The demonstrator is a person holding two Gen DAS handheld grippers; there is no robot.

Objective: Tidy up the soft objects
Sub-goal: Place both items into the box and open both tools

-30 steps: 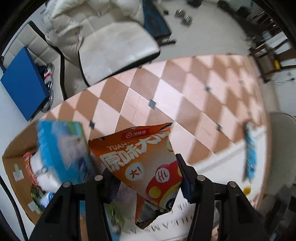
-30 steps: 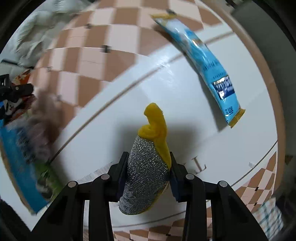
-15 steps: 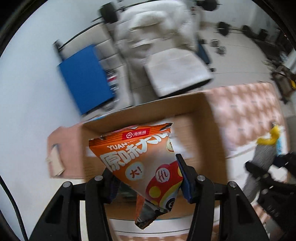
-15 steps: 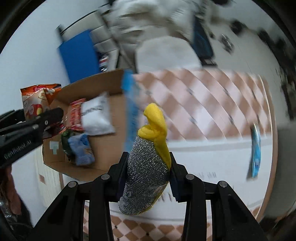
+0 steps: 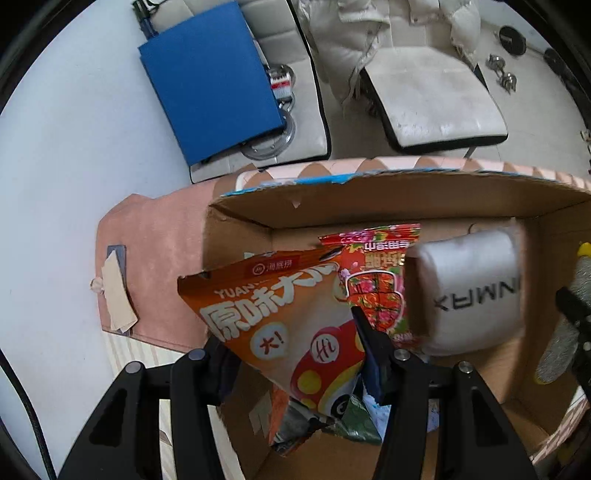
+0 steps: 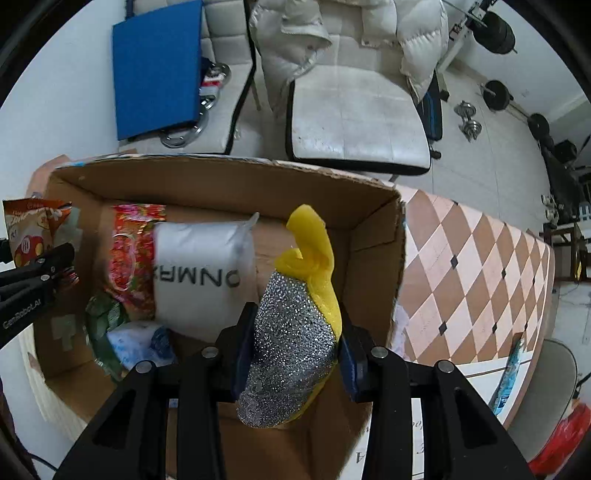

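My left gripper is shut on an orange snack bag and holds it over the left end of an open cardboard box. My right gripper is shut on a yellow and silver scouring sponge, held over the right half of the same box. Inside the box lie a white soft pack, a red patterned packet, a green packet and a blue-white pack. The left gripper and snack bag show at the left edge of the right wrist view.
The box stands on a table with an orange and white diamond cloth. A blue packet lies on the table at the right. Behind the table are white chairs, a white jacket, a blue board and dumbbells.
Both grippers have swung left from over the table to over the cardboard box, still holding the snack bag and the sponge.
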